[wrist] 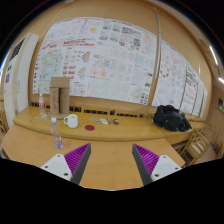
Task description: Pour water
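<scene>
A clear plastic water bottle [55,131] stands on the wooden table [120,135], to the left and well beyond my fingers. Just right of it sits a white mug [71,121] with its handle toward the bottle. My gripper [111,160] is held above the near part of the table. Its two fingers, with purple pads [76,157], are spread wide and nothing lies between them. Bottle and mug are ahead and to the left of the left finger.
A wooden box [59,97] stands at the back left. A small red object [90,126] and a few small items [104,121] lie mid-table. A black bag [172,118] rests at the right. Posters [105,55] cover the wall. A chair [198,146] stands at the right.
</scene>
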A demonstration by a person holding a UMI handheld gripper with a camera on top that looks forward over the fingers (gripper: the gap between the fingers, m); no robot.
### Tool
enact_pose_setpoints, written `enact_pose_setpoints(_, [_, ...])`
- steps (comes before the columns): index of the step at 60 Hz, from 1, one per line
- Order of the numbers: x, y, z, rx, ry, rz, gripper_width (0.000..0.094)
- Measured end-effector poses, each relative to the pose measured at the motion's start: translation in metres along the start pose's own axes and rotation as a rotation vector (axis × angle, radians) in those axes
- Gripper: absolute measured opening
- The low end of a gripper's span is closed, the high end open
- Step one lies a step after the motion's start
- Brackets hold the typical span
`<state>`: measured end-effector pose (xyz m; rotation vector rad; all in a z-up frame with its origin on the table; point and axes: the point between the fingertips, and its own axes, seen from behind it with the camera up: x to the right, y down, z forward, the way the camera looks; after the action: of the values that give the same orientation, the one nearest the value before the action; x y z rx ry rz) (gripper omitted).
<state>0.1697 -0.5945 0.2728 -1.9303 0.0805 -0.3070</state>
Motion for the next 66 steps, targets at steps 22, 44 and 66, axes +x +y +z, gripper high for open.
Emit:
enact_pose_setpoints(22, [-0.119,0.118,0.049,-0.131,-0.116,-0.044,0.0854])
enact_pose_setpoints(44, [-0.34,0.1,0.202,-0.068,-0.282,0.052,0.0852])
enact_pose_setpoints(66, [-0.384,0.063,0.334,0.025,-0.219,0.092,0.0507])
